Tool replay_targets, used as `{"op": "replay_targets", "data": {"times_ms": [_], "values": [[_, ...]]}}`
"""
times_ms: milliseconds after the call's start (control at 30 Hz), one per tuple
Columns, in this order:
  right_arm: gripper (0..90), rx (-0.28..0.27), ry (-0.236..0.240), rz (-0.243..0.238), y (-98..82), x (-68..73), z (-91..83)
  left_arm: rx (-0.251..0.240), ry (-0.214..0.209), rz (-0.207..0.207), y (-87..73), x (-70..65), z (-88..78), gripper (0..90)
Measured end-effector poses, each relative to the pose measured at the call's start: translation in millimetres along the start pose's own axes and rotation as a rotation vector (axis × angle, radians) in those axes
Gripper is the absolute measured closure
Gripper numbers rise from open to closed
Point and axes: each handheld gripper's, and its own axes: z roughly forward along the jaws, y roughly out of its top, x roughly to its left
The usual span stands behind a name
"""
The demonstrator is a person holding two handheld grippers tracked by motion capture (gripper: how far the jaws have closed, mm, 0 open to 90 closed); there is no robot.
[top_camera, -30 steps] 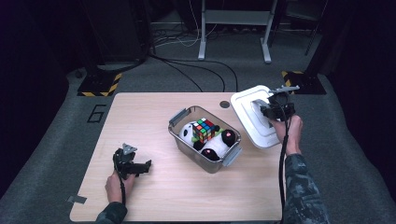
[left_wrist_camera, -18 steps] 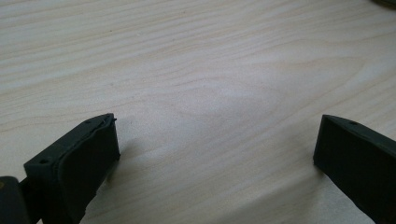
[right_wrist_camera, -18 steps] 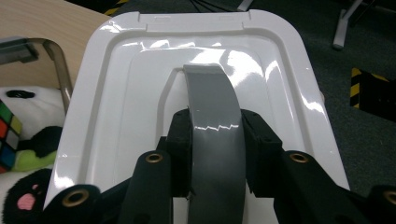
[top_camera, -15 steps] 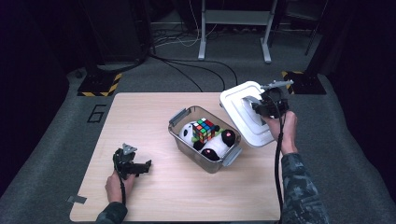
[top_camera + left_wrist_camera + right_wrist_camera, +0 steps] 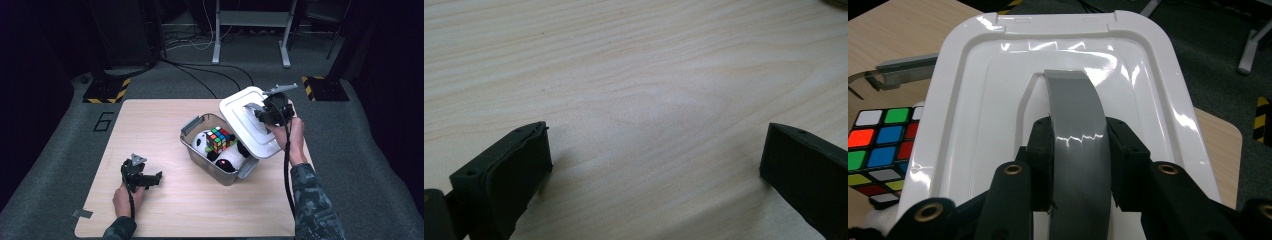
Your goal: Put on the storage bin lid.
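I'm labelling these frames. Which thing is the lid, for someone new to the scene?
On the wooden table, find the grey bin of toys. The lid is the white rounded slab tilted over its right side, the right tool clamped on its grey handle.

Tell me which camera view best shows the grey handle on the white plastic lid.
The right gripper view: the grey handle arches close up, clamped between the right gripper's fingers. The high view shows it small and partly hidden; the left gripper view looks at bare wood.
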Motion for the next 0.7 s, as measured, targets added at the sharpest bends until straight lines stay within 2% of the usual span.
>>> {"op": "replay_targets", "data": {"times_ms": [167,233,667,700], "values": [[67.1,0.006,0.026,-0.027,4.7,16.0,2.6,0.0,0.0,0.0,0.0,0.0,0.0,0.2],[67.1,0.002,0.031,-0.038,5.4,17.9,3.2,0.0,0.0,0.0,0.0,0.0,0.0,0.2],[67.1,0.004,0.129,-0.055,13.9,42.8,8.3,-0.001,0.001,0.001,-0.1,0.0,0.1,0.2],[67.1,0.008,0.147,-0.059,15.0,47.1,9.2,0.004,0.0,0.008,0.0,0.4,-0.3,0.2]]}}
